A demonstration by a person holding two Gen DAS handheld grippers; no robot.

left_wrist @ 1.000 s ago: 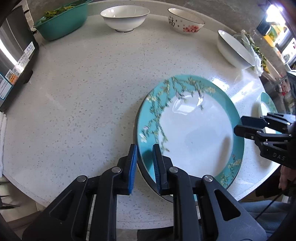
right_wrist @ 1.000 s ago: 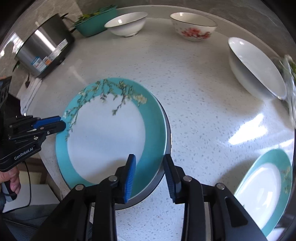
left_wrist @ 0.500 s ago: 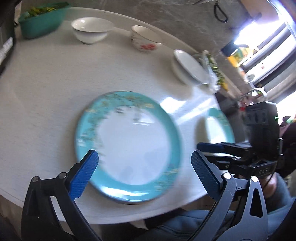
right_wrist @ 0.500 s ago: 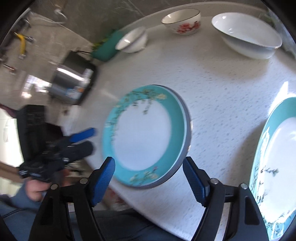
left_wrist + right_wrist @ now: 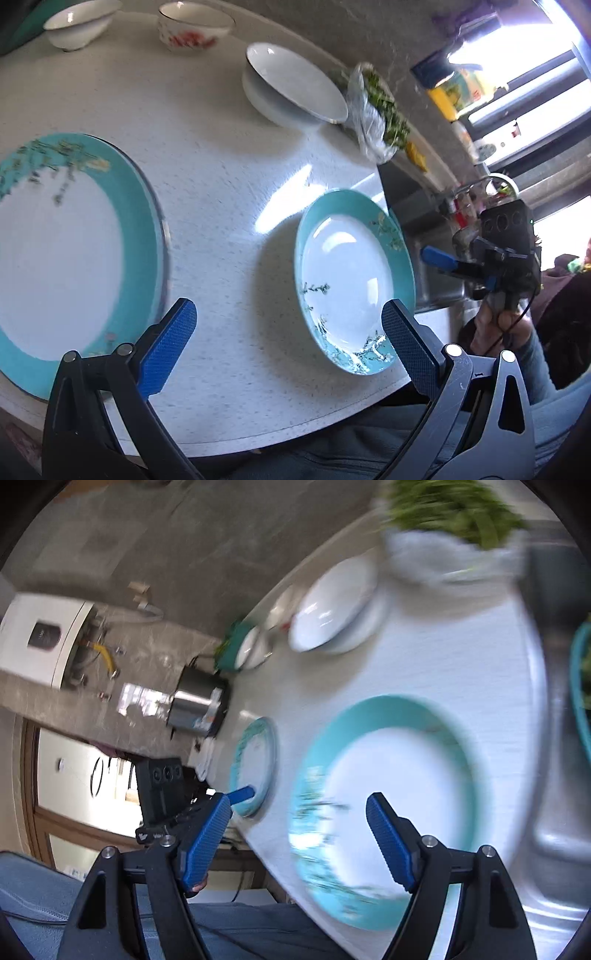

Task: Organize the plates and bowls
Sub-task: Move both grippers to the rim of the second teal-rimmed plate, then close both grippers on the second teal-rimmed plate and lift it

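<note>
Left wrist view: left claw (image 5: 288,332) stands wide open at the bottom of the frame, nothing between its blue pads, above bare bench (image 5: 221,192).
Right wrist view: right claw (image 5: 299,834) open and still widening, nothing gripped; picture badly blurred.
Small teal plate: (image 5: 352,280) lower right of centre in the left view, at the bench's near edge, just beyond the left claw's right-hand pad; in the right view it fills the lower middle, ahead of the right claw.
Large teal plate: (image 5: 70,254) far left of the left view, flat on the bench, well apart from the small one. A dark rim under its right edge hints at a second plate below; cannot tell.
Bowls: big white bowl (image 5: 291,88) at upper centre, flowered bowl (image 5: 194,27) and small white bowl (image 5: 77,22) at upper left, all upright.
Neighbour: bag of greens (image 5: 376,110) just beside the big white bowl.
Handling: judged glazed ceramic, so stiff, fairly heavy, slick and chip-prone.
Where to hold: probably the small plate's near rim, where it reaches the bench edge, one pad above and one beneath; set down gently when stacking.
</note>
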